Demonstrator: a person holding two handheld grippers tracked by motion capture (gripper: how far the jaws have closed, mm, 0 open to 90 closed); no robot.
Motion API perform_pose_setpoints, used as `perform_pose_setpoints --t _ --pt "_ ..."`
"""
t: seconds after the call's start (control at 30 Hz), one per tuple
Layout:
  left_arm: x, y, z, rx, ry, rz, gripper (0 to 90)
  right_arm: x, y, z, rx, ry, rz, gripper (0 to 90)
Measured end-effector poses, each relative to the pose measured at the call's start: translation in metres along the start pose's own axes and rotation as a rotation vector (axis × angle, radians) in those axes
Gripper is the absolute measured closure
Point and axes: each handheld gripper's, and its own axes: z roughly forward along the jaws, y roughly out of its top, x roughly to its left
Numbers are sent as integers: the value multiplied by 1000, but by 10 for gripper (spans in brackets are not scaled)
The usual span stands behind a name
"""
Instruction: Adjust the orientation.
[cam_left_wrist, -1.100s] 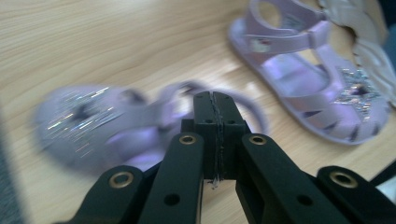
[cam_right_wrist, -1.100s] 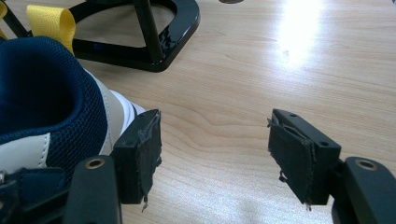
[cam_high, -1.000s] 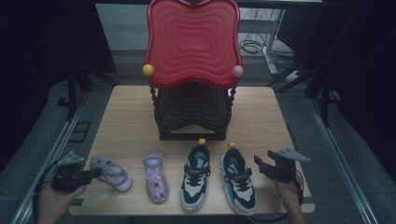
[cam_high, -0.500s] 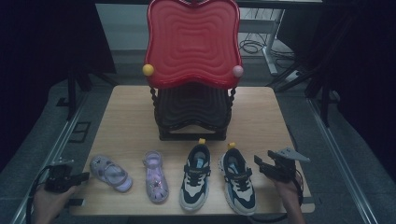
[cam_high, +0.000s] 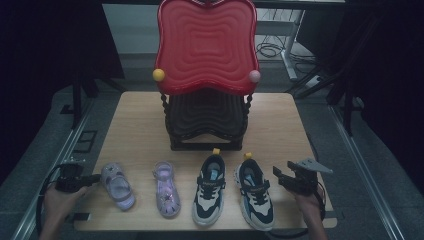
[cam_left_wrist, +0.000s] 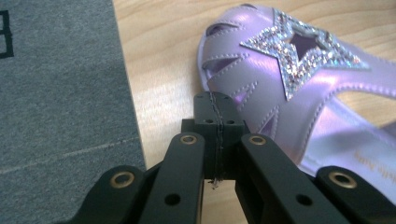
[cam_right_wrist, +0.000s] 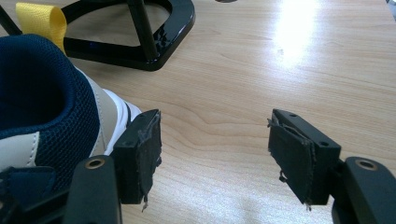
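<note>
Four shoes lie in a row along the table's (cam_high: 150, 125) front edge, rack (cam_high: 207, 125) shelves apparently unloaded. Left gripper (cam_high: 92, 177), jaws closed and empty, at the purple sandal (cam_high: 117, 185); right gripper (cam_high: 280, 176), jaws wide, beside the outer sneaker (cam_high: 255, 192). Judged: no shoe lifted yet.

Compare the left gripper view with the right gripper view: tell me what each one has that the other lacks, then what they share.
Left gripper view: a purple sandal with a glittery star, grey floor beside the table edge, and the left gripper with its jaws shut together, nothing between them.

Right gripper view: a navy and white sneaker with a yellow heel tab, the black base of a rack, and the right gripper with its jaws wide apart.

Shared: the pale wooden table.
</note>
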Motion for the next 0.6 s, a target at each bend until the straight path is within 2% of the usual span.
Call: perform_pose_setpoints --t 0.3,0.5,0.6 --pt "-1 16 11 9 -15 16 897 0 1 -1 -5 1 -3 348" --pt "-6 24 15 23 -13 45 897 1 0 -3 -9 -1 2 348" --pt "-5 27 17 29 -37 41 897 3 1 -3 -9 5 1 348"
